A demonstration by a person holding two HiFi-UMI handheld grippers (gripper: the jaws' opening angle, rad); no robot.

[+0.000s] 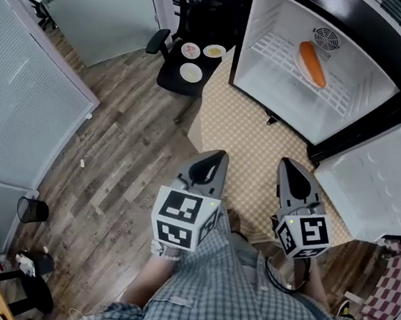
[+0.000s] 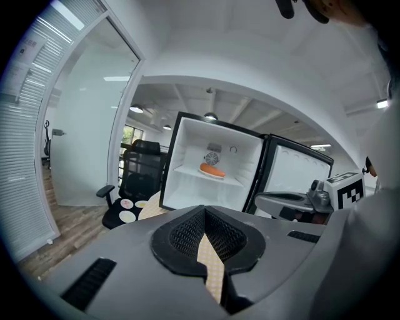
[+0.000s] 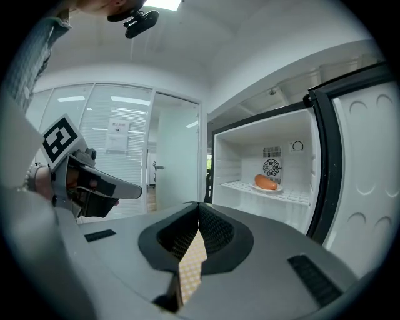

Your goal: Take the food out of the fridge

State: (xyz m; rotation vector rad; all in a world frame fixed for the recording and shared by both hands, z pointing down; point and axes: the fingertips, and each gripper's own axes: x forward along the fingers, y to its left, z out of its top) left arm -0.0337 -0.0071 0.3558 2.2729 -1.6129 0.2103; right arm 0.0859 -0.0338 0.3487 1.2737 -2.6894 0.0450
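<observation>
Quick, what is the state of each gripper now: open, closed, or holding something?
Left gripper: closed, jaws together, holding nothing.
Right gripper: closed, jaws together, holding nothing.

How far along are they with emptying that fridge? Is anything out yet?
Done: the fridge door stands open. In hand: nothing. The left gripper and right gripper are both shut and empty, short of the fridge. Left: the sausage lies on its plate on the wire shelf inside, so reaching in, gripping it and bringing it out all remain.
</observation>
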